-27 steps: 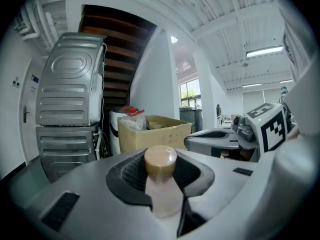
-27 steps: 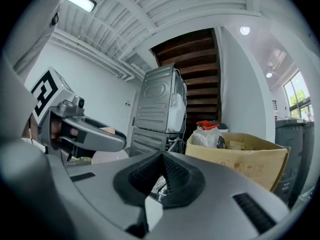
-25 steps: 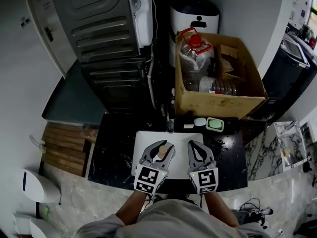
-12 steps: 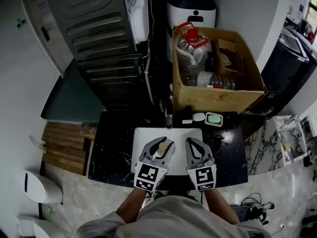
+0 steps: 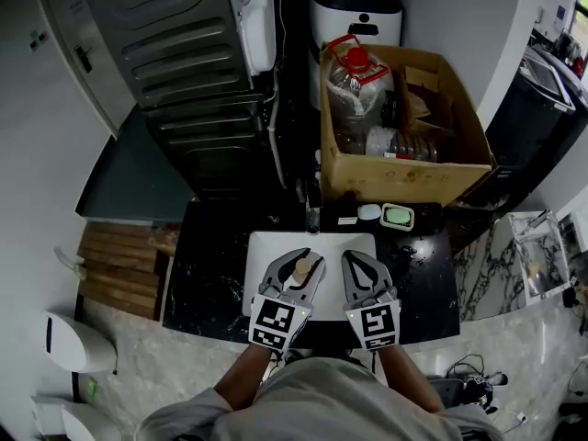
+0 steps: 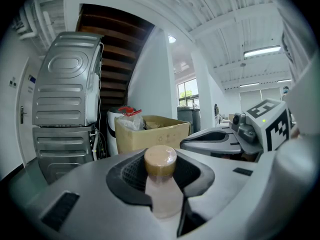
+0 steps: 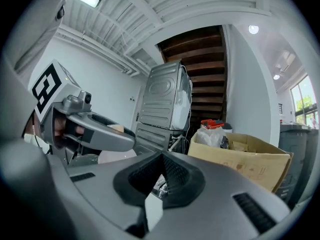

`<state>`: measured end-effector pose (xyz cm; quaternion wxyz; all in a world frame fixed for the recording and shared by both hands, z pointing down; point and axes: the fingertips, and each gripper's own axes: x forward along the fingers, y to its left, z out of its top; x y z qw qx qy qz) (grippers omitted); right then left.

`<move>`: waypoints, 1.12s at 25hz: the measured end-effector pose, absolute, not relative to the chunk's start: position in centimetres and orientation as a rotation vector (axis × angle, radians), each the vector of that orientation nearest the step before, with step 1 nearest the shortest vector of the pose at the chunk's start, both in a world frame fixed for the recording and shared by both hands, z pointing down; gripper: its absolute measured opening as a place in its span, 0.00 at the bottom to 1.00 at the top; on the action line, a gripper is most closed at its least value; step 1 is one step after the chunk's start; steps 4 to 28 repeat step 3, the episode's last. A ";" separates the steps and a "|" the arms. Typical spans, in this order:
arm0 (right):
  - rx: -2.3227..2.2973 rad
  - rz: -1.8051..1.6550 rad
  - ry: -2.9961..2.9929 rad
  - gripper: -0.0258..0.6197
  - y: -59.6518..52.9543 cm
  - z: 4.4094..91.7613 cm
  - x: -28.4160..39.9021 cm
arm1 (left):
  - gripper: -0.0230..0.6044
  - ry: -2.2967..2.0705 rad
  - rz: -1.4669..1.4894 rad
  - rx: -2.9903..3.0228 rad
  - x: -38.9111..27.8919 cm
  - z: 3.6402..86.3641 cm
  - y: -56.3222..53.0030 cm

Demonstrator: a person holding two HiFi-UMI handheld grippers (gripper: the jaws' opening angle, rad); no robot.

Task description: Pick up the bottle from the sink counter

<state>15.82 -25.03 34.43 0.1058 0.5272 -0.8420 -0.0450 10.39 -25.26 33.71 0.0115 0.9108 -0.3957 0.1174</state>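
Observation:
A small pale bottle (image 5: 300, 270) with a tan cap (image 6: 160, 160) stands upright between the jaws of my left gripper (image 5: 298, 265), which is shut on its neck and body. In the head view the left gripper holds it over the white sink (image 5: 266, 246), at the sink's near half. My right gripper (image 5: 358, 266) hovers just to the right of it over the same sink, jaws shut with nothing between them (image 7: 161, 159). In the right gripper view the left gripper (image 7: 95, 134) shows at the left, with the bottle partly hidden behind it.
Black stone counter (image 5: 216, 274) surrounds the sink, with a faucet (image 5: 312, 217) and a green soap dish (image 5: 398, 216) at its back. Behind stands a cardboard box (image 5: 404, 168) holding a red-capped jug (image 5: 354, 72). A grey washing machine (image 5: 188, 72) stands at the back left.
Both grippers hold nearly the same place over the sink; the bottle stays in the left jaws. The whole head view has shifted slightly.

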 end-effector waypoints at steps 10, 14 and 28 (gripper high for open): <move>1.559 -0.130 -2.488 0.05 -25.3 34.3 15.8 | 0.23 -1.234 0.369 2.843 10.4 33.7 -25.5; 1.559 -0.130 -2.488 0.05 -25.3 34.3 15.8 | 0.23 -1.234 0.369 2.843 10.4 33.7 -25.5; 1.559 -0.130 -2.488 0.05 -25.3 34.3 15.8 | 0.23 -1.234 0.369 2.843 10.4 33.7 -25.5</move>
